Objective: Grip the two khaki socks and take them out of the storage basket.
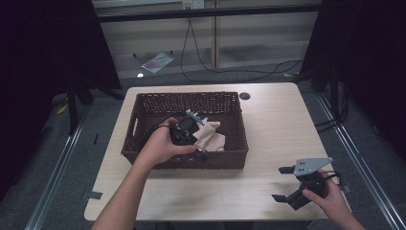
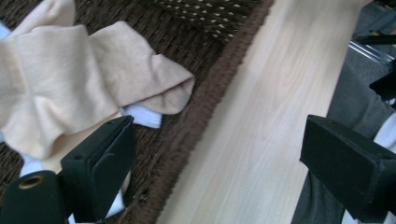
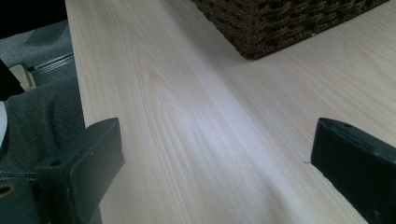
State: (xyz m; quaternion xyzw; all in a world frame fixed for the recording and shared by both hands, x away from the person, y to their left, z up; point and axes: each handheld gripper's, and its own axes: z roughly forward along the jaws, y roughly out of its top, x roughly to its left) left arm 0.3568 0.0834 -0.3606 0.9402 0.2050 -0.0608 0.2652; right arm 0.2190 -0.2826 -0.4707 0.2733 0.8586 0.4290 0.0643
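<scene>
Pale wooden table (image 1: pixel 277 129) is carrying a wicker basket (image 1: pixel 143 108) where beige cloth (image 1: pixel 210 136) is lying ungripped; left gripper (image 1: pixel 198 136) and right gripper (image 1: pixel 285 184) are being held wide, empty, so sorting seems barely begun.

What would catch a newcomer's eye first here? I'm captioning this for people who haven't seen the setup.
The dark wicker basket in the middle of the pale wooden table, with a crumpled beige cloth inside. The left hand-held gripper hovers open over that cloth, while the right hand-held gripper waits open near the table's front right corner.
</scene>
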